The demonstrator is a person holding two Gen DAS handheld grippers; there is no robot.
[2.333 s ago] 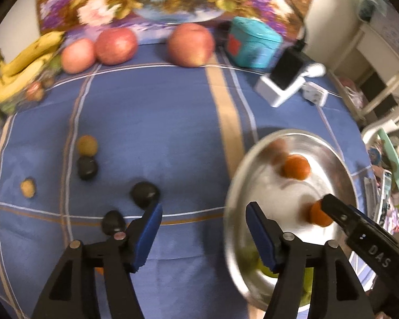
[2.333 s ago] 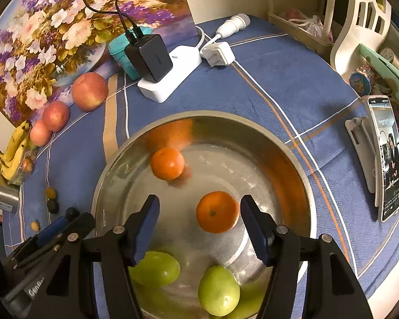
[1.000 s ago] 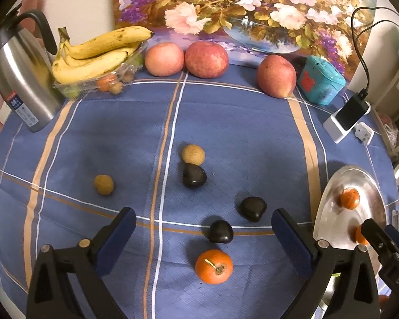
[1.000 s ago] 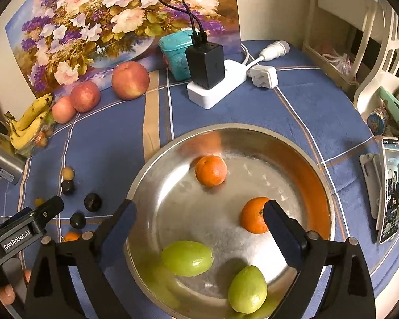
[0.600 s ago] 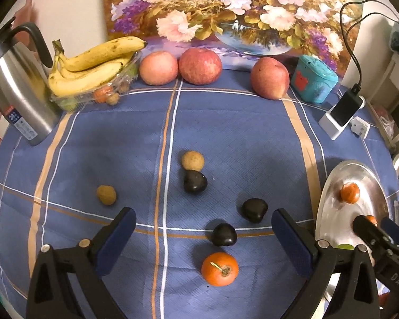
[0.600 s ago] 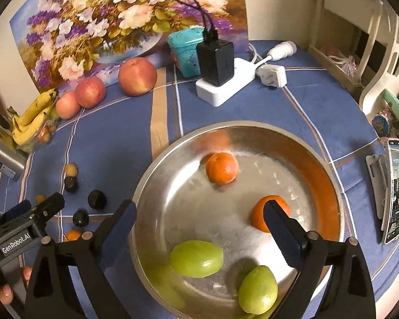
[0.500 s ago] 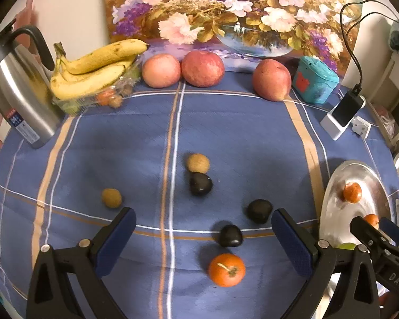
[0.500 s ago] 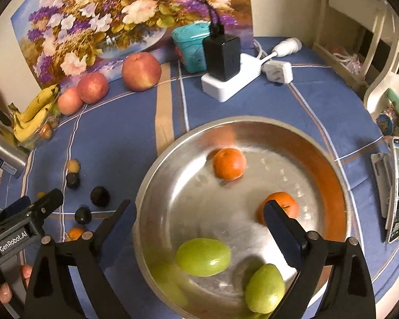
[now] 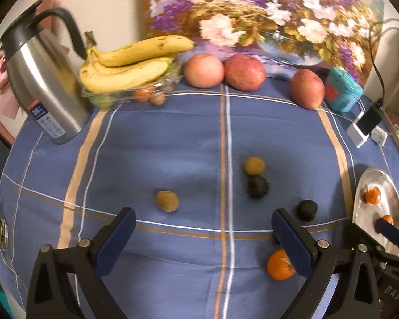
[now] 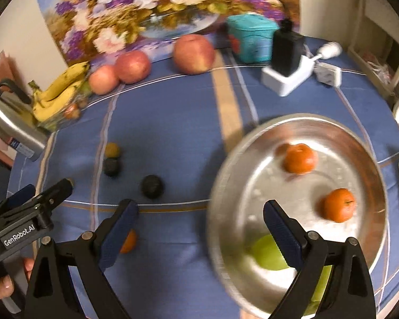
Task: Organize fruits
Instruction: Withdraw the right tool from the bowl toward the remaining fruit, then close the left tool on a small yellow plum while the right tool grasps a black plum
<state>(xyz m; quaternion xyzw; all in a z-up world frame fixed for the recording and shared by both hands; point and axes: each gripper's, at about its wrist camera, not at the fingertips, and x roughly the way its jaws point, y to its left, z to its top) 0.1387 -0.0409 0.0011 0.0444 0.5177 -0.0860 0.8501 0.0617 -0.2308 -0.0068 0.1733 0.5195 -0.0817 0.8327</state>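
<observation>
light: warm, dim indoor | shadows: soft | blur: right wrist view smeared, bowl (image 10: 300,133) rim worst | edges: fisheye bend, dark corners

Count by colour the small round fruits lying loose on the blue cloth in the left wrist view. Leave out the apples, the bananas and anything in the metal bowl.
Yellow-brown fruits: 2
Black fruits: 2 in view
Orange fruit: 1
Total: 5
</observation>
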